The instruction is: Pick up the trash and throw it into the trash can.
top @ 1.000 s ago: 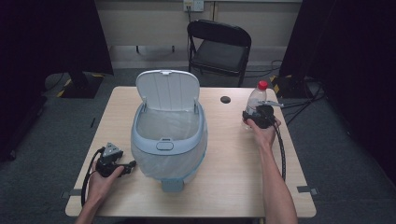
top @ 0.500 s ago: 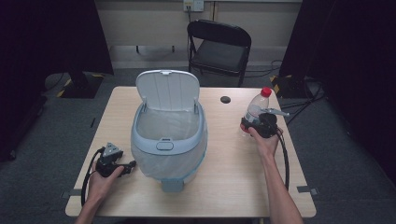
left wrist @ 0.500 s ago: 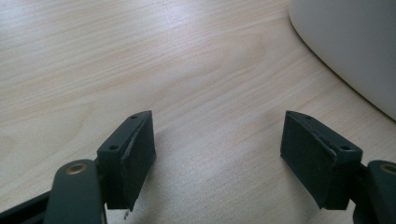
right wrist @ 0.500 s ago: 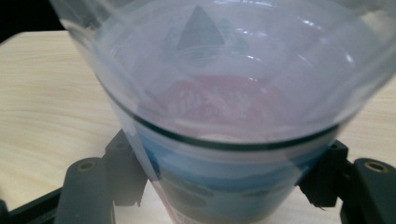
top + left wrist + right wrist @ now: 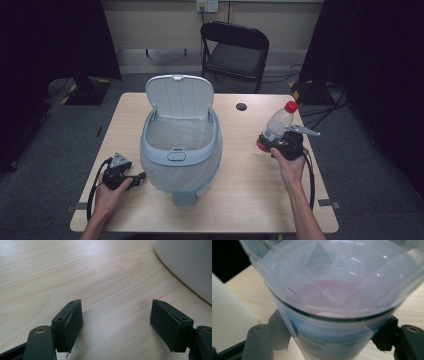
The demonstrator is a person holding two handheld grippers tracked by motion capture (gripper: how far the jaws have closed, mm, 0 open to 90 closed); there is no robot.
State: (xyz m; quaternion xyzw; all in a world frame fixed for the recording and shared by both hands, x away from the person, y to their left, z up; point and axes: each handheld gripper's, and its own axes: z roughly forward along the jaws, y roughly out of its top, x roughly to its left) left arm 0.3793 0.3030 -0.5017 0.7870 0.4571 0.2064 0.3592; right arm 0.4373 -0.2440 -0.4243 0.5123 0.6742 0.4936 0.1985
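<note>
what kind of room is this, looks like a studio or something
Probably a recording studio or lab setup: black curtains on both sides, one wooden table on grey carpet, a folding chair and taped cables behind.

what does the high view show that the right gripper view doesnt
High view alone: the bin's raised lid, the bottle's red cap, the black chair, the open left hand-held gripper resting on the table, and both forearms. Right gripper view alone: the printed label close up and the black pads pressing the bottle's sides. Both: the clear bottle held in the right hand-held gripper, the wooden table and the pale bin.
</note>
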